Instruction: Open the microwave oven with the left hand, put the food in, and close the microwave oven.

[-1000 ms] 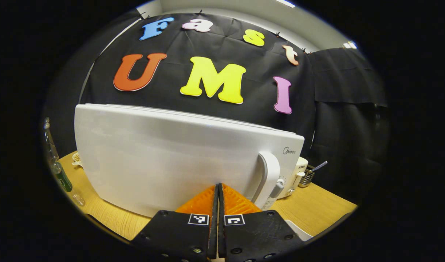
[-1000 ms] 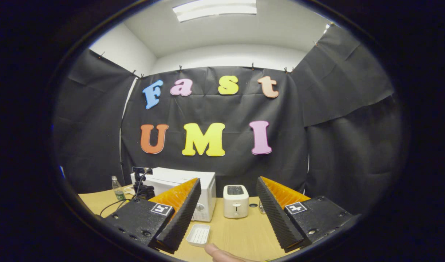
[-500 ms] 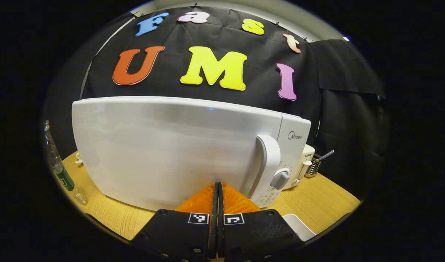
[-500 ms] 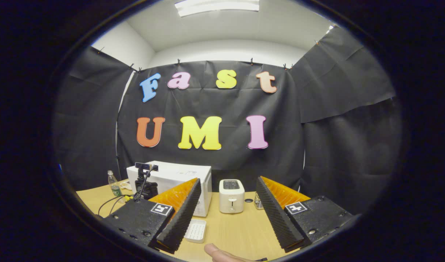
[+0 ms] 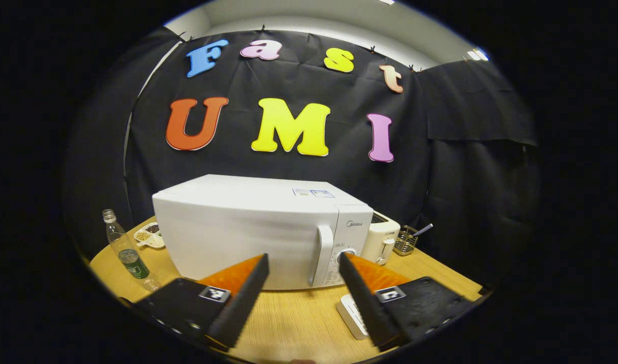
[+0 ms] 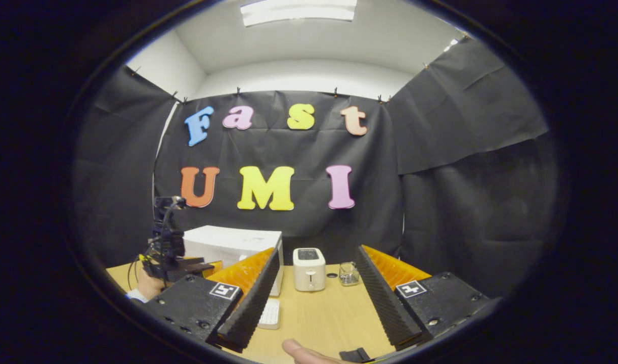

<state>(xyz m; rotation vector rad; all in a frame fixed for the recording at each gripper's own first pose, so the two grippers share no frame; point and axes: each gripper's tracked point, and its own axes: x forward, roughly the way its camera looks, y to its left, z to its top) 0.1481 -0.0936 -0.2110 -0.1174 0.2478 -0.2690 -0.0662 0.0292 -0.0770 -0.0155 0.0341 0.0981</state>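
The white microwave [image 5: 248,232] stands on the wooden table with its door shut and its upright handle [image 5: 323,253] on the right. My left gripper [image 5: 303,258] is open and held back from the door, touching nothing. In the right gripper view, the microwave [image 6: 233,242] is farther off at the left. The left gripper [image 6: 190,265], held by a hand, is in front of it. My right gripper [image 6: 318,253] is open and empty above the table. A fingertip [image 6: 299,350] shows at the bottom edge.
A white ribbed tray [image 6: 270,313] lies on the table [image 6: 319,318] before the microwave. A white toaster [image 6: 309,268] and a glass jar [image 6: 347,273] stand to the right. A bottle [image 5: 124,247] and a small snack dish [image 5: 148,235] are left of the microwave, a wire utensil basket [image 5: 406,242] at the right.
My left gripper was shut and pressed close against the microwave door; it has drawn back and opened. The door went from slightly ajar to shut. The right gripper shifted slightly, staying open.
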